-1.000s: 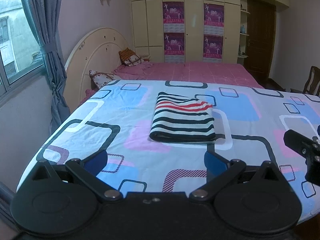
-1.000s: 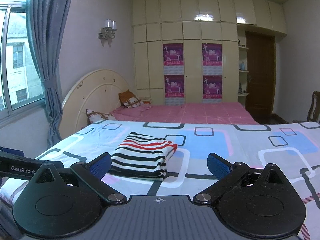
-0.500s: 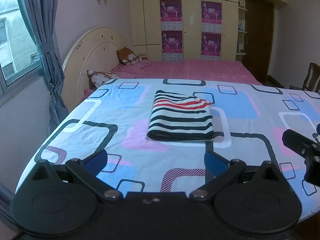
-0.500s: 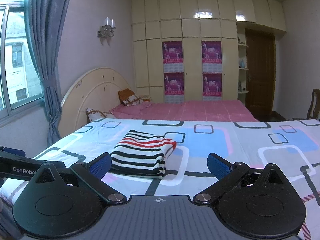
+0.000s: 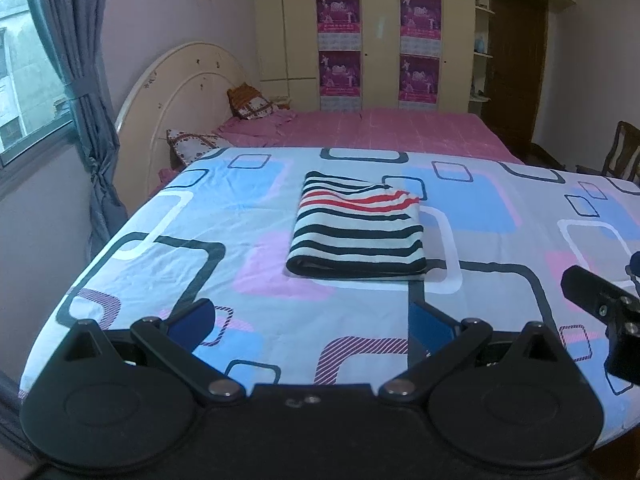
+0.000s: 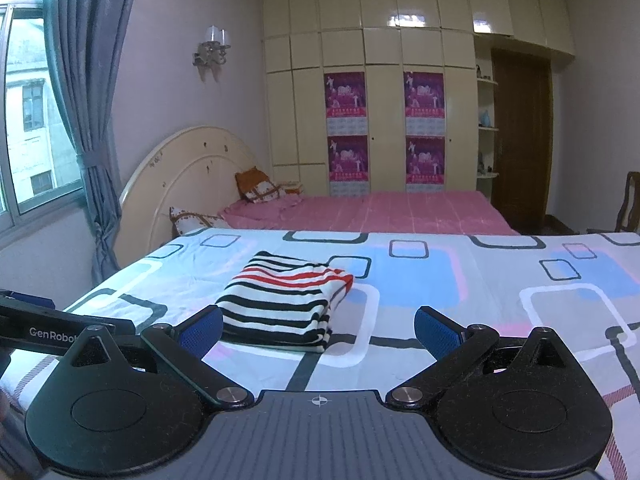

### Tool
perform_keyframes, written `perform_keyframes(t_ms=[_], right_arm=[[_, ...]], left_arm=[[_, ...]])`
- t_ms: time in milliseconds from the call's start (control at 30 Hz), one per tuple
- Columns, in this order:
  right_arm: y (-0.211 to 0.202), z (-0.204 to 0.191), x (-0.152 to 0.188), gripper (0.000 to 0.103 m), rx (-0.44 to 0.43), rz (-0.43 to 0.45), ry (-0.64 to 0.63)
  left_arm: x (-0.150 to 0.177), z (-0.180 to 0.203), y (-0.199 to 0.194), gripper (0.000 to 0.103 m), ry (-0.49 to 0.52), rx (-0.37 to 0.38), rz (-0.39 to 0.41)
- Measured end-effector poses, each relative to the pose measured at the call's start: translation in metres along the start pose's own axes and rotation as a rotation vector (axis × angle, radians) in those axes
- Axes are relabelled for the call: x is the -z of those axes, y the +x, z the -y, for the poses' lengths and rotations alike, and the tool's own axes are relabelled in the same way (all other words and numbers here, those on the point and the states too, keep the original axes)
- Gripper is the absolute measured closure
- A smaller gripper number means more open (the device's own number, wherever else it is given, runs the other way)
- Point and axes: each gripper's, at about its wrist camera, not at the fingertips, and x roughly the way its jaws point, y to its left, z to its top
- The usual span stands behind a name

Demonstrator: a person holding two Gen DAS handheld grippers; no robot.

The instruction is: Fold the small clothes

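The left wrist view looks down on the striped garment (image 5: 357, 232), folded into a neat rectangle and lying flat on the patterned sheet (image 5: 160, 248) that covers the worktop; part of the other tool juts in at its right edge. The right wrist view sits lower and shows what the left crops: the whole wall lamp (image 6: 212, 51), the wardrobe top (image 6: 400, 8) and more window (image 6: 28, 120). The left gripper (image 5: 312, 322) and right gripper (image 6: 318, 326) both hang short of the garment, jaws wide apart and holding nothing. Behind lies a pink bed (image 6: 380, 210) with pillows.
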Motion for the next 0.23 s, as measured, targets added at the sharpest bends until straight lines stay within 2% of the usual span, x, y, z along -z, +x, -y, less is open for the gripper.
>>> perform_keyframes(t_ms=[133, 233], right_arm=[[0.010, 0.003, 0.000, 0.002, 0.003, -0.017, 0.003], [0.022, 0.006, 0.002, 0.002, 0.011, -0.036, 0.007]], left_arm=[[0.000, 0.001, 0.010, 0.003, -0.005, -0.002, 0.017], [-0.005, 0.001, 0.027, 0.000, -0.014, -0.008, 0.001]])
